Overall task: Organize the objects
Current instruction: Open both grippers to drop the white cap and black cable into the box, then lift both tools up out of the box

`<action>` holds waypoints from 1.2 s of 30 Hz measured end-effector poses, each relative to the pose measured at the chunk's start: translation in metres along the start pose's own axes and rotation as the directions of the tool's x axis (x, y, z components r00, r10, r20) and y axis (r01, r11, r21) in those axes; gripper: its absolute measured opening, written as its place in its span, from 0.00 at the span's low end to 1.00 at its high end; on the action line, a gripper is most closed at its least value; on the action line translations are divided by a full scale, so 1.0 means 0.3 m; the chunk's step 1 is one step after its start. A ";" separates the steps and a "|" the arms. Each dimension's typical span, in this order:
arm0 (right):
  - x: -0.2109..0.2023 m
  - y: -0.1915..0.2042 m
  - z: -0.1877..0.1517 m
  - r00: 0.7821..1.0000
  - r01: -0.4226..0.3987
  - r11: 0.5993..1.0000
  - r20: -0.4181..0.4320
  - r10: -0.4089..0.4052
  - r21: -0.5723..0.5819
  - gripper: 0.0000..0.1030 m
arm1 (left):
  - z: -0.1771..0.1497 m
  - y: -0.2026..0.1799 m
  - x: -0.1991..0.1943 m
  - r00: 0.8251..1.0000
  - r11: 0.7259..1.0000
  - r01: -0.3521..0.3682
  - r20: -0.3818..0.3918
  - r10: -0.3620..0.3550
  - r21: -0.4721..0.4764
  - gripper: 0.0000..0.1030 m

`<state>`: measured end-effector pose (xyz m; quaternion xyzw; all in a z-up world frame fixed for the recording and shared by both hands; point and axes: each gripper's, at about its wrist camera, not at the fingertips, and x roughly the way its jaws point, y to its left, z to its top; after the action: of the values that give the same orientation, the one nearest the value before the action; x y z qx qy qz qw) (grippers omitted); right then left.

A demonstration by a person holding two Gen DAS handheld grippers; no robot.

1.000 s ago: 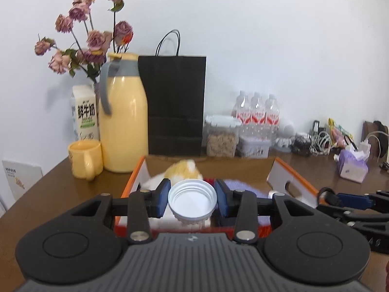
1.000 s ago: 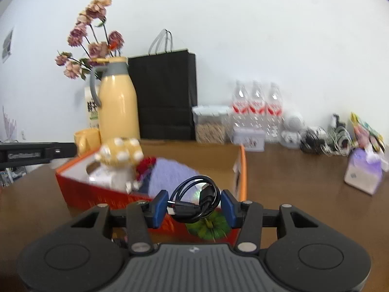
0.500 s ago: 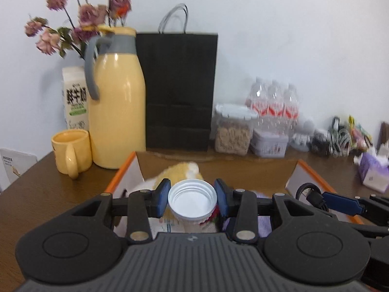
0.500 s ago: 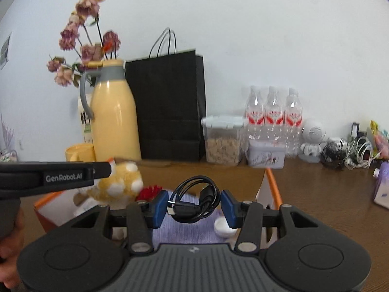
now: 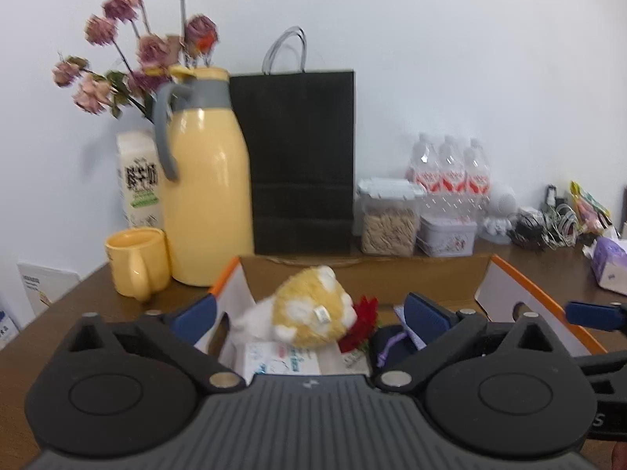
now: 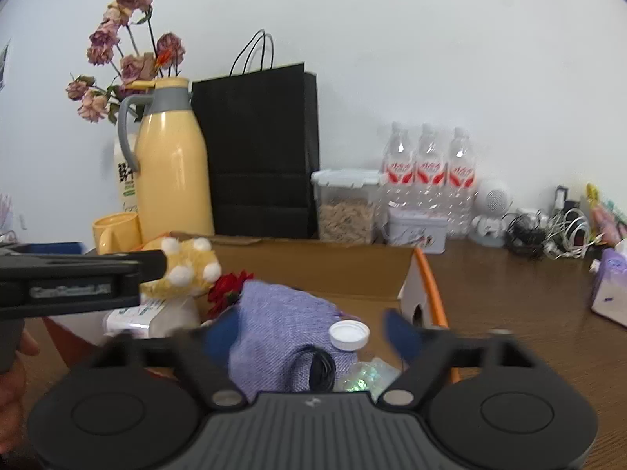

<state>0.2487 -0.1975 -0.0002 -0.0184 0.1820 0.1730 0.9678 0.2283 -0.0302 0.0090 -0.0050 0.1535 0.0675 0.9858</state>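
Both claws, the left claw [image 5: 309, 315] and right claw [image 6: 313, 335], jaws just opened and empty, hover over the box [image 6: 425, 274], white cap [image 6: 348, 335] and cable [image 6: 323, 368] lying below.

Background on table [image 5: 548, 270], along the wall: yellow thermos jug [image 5: 205, 180] with grey handle, dried pink roses [image 5: 133, 51] behind it, milk carton [image 5: 139, 178] to its left, yellow mug [image 5: 135, 260] in front. Black paper bag [image 5: 301, 156] just right of the jug. Then clear container of cereal [image 5: 388, 215], small tin [image 5: 446, 233], three water bottles [image 5: 448, 168], cable tangle [image 5: 544, 223], purple tissue pack [image 5: 609, 262] far right.
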 end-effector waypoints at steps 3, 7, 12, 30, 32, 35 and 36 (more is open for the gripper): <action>-0.008 -0.005 0.000 1.000 0.007 1.000 0.011 -0.007 0.005 1.00 | 0.003 0.008 -0.002 1.000 1.000 0.000 -0.012 0.000 -0.006 1.00; -0.006 -0.002 -0.004 1.000 0.014 1.000 0.002 -0.014 -0.004 1.00 | 0.002 0.010 -0.007 1.000 1.000 0.002 -0.017 -0.002 -0.006 1.00; -0.016 -0.002 -0.005 1.000 0.018 1.000 0.010 -0.018 -0.002 1.00 | -0.006 0.005 -0.014 1.000 1.000 0.005 -0.017 -0.005 -0.001 1.00; -0.113 0.013 0.002 0.999 0.023 0.999 0.050 -0.021 -0.025 1.00 | 0.010 0.044 -0.104 1.000 1.000 -0.002 -0.005 0.002 -0.027 1.00; -0.136 0.018 0.002 0.998 0.020 0.999 0.052 -0.018 -0.028 1.00 | 0.013 0.055 -0.125 1.000 0.999 0.003 -0.005 -0.003 -0.032 1.00; -0.171 0.029 -0.005 0.999 0.011 0.999 0.047 -0.009 -0.041 1.00 | 0.004 0.068 -0.157 1.000 1.000 0.002 -0.007 -0.002 -0.024 1.00; -0.182 0.035 -0.009 0.999 0.011 0.999 0.044 -0.009 -0.047 1.00 | -0.001 0.072 -0.168 1.000 1.000 0.001 -0.011 -0.001 -0.020 1.00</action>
<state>0.1963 -0.2059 0.0170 -0.0384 0.1567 0.1729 0.9716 0.1778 -0.0155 0.0243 -0.0155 0.1581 0.0684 0.9849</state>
